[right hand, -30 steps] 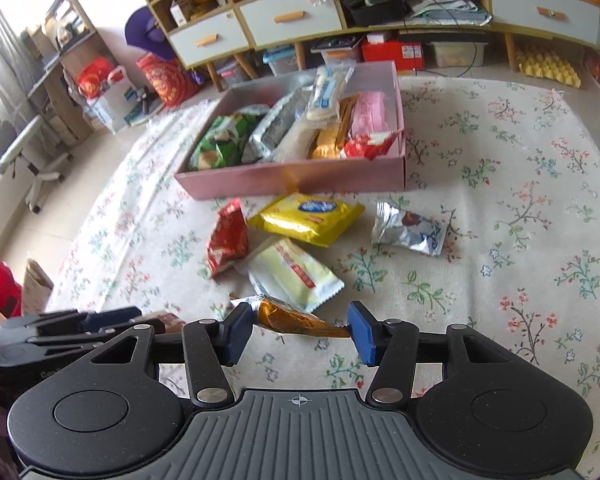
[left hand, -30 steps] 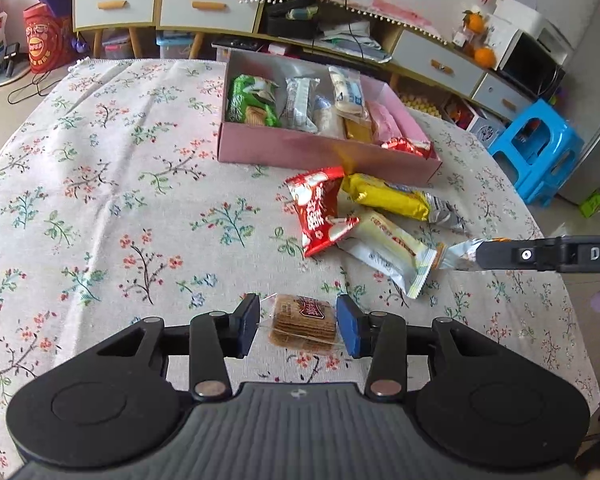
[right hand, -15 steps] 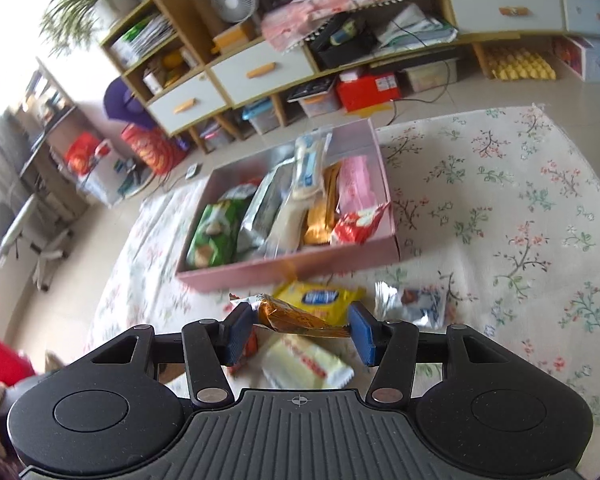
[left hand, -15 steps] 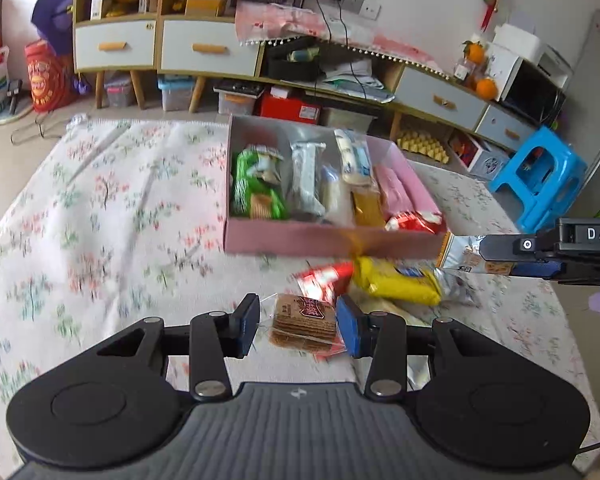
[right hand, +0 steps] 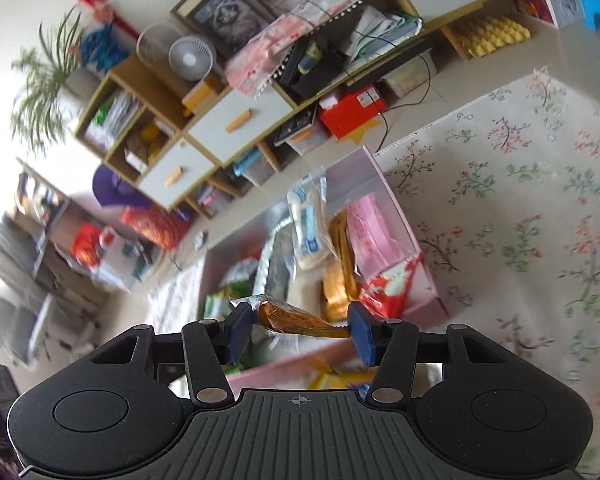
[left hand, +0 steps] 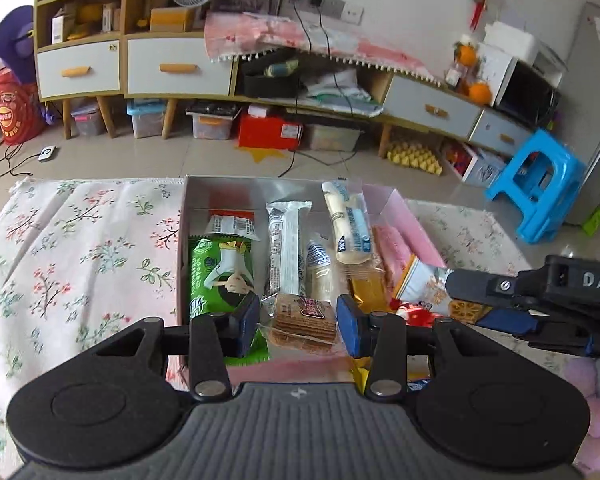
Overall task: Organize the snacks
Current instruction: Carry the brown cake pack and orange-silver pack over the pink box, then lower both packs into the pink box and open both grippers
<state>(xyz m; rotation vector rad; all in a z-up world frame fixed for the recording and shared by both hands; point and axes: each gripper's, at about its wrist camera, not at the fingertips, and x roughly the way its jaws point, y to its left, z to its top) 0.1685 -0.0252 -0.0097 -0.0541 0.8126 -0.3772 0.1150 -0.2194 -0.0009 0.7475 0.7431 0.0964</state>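
The left gripper pointed forward and downward over the near wall of the pink box, its blue pads closed partway on a clear-wrapped cracker packet that sat between them, held clear of the floral tablecloth. A red label crossed the top of that packet, its print too small to read. The right gripper was rolled to one side, so the room stood tilted in its own view, and it too pointed down toward the box; its pads stood a little wider and pinched an orange-brown foil packet by its two ends, the wrapper stretched between them above the box's near end. In the left wrist view that same gripper came in from the right edge, level with the box, its black body bearing white letters that read "DAS" before the frame cut them off. Inside the box lay a green packet with light print I could not make out, a long white packet with dark print running down its length, a pale packet with blue lettering propped against the far wall, a pink wrapper and a red-and-white one at the near right corner. Of all the writing, only the letters on the gripper were legible.
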